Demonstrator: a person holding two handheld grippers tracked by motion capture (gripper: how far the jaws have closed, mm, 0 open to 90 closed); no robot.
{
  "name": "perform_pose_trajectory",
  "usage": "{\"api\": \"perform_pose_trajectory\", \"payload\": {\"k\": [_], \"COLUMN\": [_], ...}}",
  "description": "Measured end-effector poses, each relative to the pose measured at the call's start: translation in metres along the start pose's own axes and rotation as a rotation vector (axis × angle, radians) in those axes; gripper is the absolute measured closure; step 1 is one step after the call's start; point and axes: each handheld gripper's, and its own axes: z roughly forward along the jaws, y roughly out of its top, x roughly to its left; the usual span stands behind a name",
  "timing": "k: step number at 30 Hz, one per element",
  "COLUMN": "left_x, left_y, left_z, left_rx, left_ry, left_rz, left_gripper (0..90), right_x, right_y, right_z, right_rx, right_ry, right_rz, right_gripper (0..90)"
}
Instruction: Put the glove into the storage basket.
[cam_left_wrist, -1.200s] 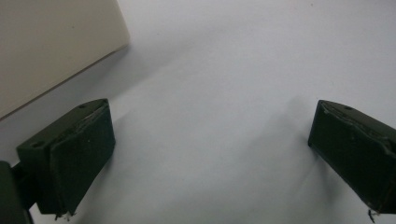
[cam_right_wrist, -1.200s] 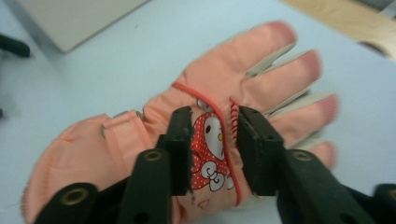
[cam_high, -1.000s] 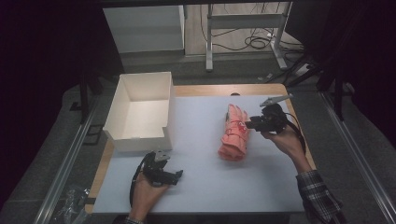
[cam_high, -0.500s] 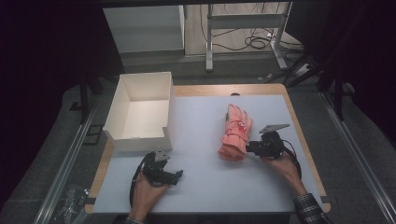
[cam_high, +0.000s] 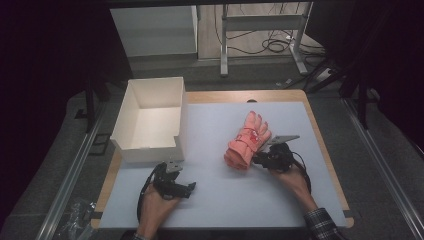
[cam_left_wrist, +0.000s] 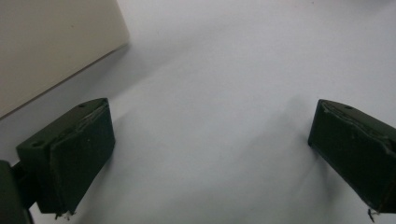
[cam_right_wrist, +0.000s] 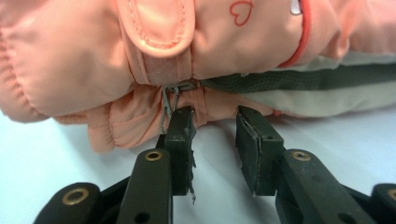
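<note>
Gloves (cam_high: 247, 140), pink and padded, lie bundled on the worktop (cam_high: 300, 200), right of the box (cam_high: 150, 120). Right tongs (cam_right_wrist: 215, 126) sit parted at the cuff edge, touching fabric by a metal clip (cam_right_wrist: 169, 100), nothing pinched yet. Left tongs (cam_left_wrist: 205, 154) rest wide apart over bare worktop. The bundle looks soft, light and squashy; I'd grip the cuff seam rather than the slick puffy shell.

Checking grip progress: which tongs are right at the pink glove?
The right tongs, tips against the pink glove cuff; the left tongs rest apart near the white box.
</note>
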Motion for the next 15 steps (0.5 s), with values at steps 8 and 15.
{"api": "perform_pose_trajectory", "payload": {"k": [8, 15], "left_x": [0.0, 0.0], "left_y": [0.0, 0.0], "left_z": [0.0, 0.0], "left_rx": [-0.003, -0.001], "left_ry": [-0.003, -0.005], "left_rz": [-0.001, -0.001], "left_gripper": [0.6, 0.5], "right_x": [0.012, 0.01], "right_y": [0.008, 0.004], "right_z": [0.011, -0.006], "right_rx": [-0.004, -0.035], "right_ry": [-0.032, -0.052], "right_rz": [-0.02, -0.034], "right_gripper": [64.1, 56.3]}}
